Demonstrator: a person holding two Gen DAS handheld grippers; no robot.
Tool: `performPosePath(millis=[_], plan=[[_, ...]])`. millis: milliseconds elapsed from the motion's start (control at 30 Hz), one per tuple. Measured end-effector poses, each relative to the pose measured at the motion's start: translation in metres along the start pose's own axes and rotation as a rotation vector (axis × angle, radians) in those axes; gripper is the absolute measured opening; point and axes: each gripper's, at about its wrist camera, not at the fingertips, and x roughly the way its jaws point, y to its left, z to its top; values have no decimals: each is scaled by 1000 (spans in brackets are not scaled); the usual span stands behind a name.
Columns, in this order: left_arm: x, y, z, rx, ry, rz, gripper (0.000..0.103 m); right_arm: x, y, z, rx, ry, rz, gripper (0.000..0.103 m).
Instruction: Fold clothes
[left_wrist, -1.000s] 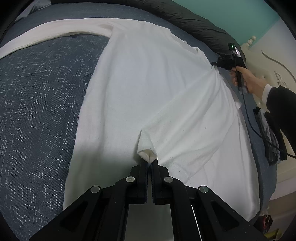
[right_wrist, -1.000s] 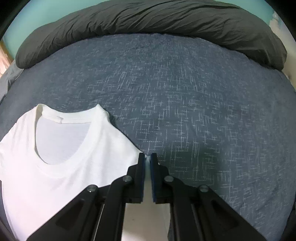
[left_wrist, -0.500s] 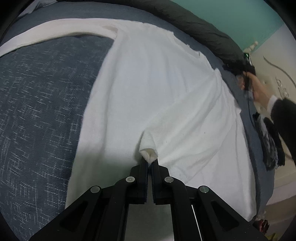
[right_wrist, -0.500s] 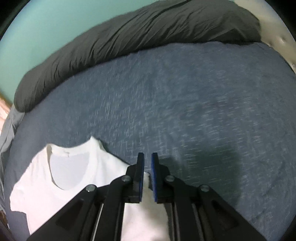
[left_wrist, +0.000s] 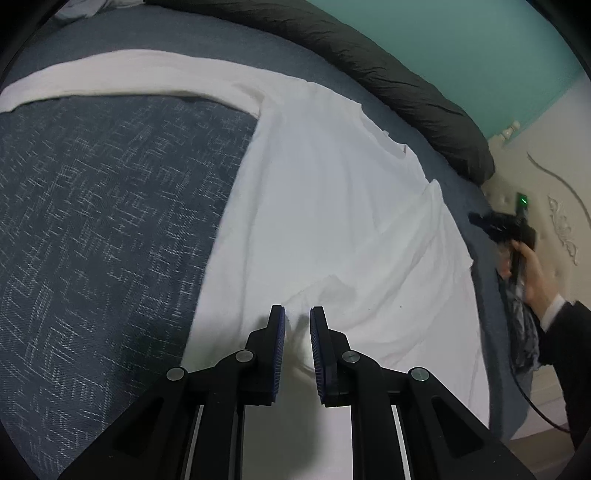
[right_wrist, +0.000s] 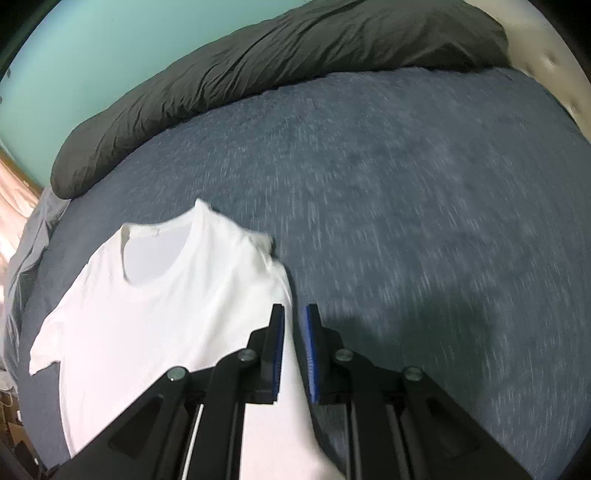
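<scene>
A white T-shirt (left_wrist: 332, 221) lies on the blue bedspread (left_wrist: 92, 221), its right side folded over the body and one long sleeve (left_wrist: 110, 74) stretched to the far left. My left gripper (left_wrist: 297, 314) hovers over the shirt's lower middle. Its jaws are opening, with nothing pinched, and the cloth lies rumpled just beyond the tips. In the right wrist view the shirt (right_wrist: 166, 295) shows its collar (right_wrist: 159, 232). My right gripper (right_wrist: 294, 314) hangs above the shirt's right edge, its pads a narrow gap apart and holding nothing. The left wrist view shows the right gripper (left_wrist: 476, 220) in a hand, clear of the shirt.
A dark grey duvet (right_wrist: 295, 55) is bunched along the far side of the bed below a teal wall. A cream carved panel (left_wrist: 554, 221) stands at the right. A heap of dark clothes (left_wrist: 524, 332) and a cable hang by the bed's right edge.
The left jaws have parted and dropped the pinched fold, which now lies on the shirt. The right gripper has let go of the shoulder and swung away to the right.
</scene>
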Motion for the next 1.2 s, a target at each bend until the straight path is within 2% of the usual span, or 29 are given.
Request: performPosePath(millis=[100,233,400,433,600,633,733,767,1200], plan=[[2,6,-1,-17,7,8,17,-17,-15,-17,31,3,31,12],[8,12,0,-33,14,4,18,-27,-28,-38,55,30,42,34],[10,13,0,-30,18,-6,15,-32,-36,-65,54,67,69,35],[9,13,0,-28,16,-14,3,-31,-34,-70,38,77,69,35],[0,13,1,-22,-6,-23,3,-17,-23,-85,-4,113,63,35],[-1,14,1,-22,-10,-23,3,-16,-21,-87,-11,118,38,34],[-6,15,2,-24,-22,-23,2,-14,-21,-90,-3,103,23,12],[-7,14,1,-24,-24,-21,2,-15,-22,-91,7,94,30,10],[1,24,-4,-47,15,-6,2,-14,-48,-100,150,72,69,8]])
